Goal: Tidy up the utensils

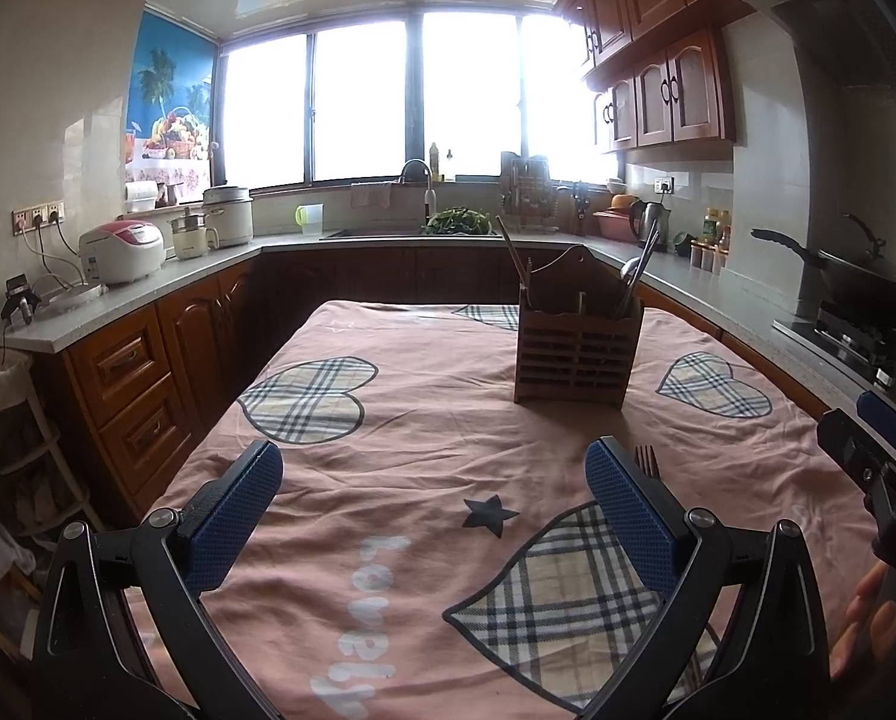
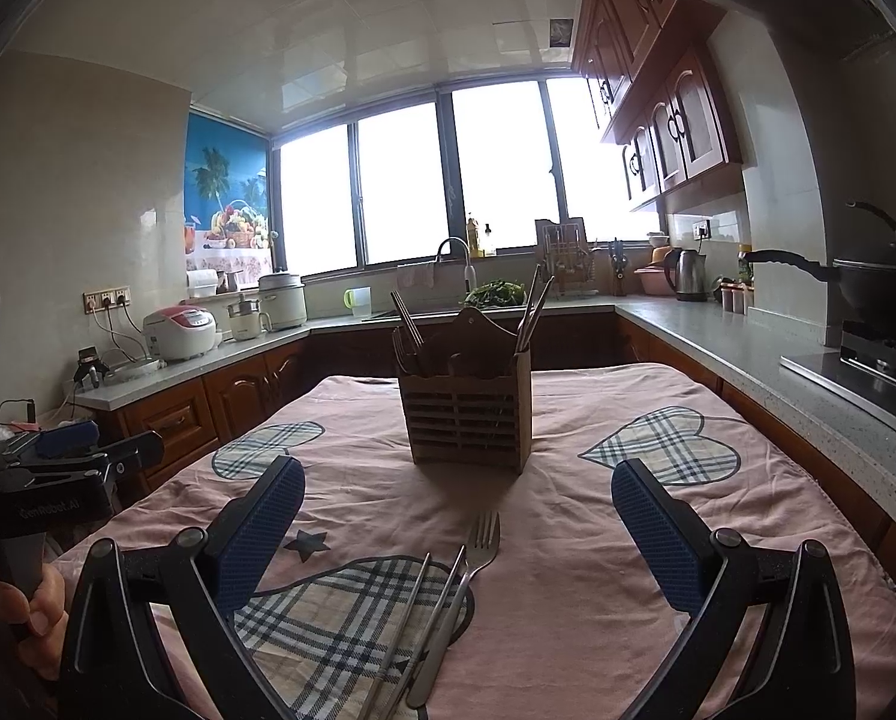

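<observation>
on the pink tablecloth [image 2: 568,570], near the wooden utensil caddy [image 2: 466,414], a fork [image 2: 457,594] and metal chopsticks [image 2: 409,630] lie touching under the wide-open right gripper [image 2: 457,516], left gripper [image 1: 433,504] also agape, so pinching might drag both or snag cloth.

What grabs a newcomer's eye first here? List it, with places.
The wooden caddy stands mid-table on the pink cloth, with chopsticks and a spoon already in it. Nearer, a fork and metal chopsticks lie loose on a plaid heart, between the open fingers of the right tool. The left tool is also open and holds nothing.
</observation>
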The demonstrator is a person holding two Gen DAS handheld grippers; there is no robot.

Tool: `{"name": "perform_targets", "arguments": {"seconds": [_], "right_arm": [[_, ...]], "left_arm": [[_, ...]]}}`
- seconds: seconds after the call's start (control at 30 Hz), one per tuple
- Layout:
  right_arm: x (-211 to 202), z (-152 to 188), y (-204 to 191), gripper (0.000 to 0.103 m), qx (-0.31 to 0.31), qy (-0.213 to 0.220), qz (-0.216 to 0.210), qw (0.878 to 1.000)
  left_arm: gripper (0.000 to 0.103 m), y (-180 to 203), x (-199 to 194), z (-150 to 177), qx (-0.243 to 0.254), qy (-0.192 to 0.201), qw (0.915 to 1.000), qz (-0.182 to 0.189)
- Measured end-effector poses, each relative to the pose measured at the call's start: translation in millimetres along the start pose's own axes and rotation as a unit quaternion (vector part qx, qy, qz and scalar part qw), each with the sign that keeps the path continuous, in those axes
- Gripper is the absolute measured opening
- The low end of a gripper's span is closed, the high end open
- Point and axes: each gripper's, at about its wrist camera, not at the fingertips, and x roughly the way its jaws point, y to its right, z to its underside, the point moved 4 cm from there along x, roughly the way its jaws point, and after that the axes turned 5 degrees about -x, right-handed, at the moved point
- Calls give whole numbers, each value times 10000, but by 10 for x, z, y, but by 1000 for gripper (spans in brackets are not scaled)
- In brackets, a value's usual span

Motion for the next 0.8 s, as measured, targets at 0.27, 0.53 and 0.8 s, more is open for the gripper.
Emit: {"name": "perform_targets", "arguments": {"seconds": [0.27,0.53,0.8], "right_arm": [[8,-12,-1,103,6,-9,-3,10000],[37,-9,22,103,24,-61,-3,10000],[96,6,76,103,72,-162,2,9998]], "left_arm": [[103,19,19,-10,20,-18,10000,32],[103,32,43,-13,35,-43,10000,49],[103,53,110,-15,42,-110,9999,91]]}}
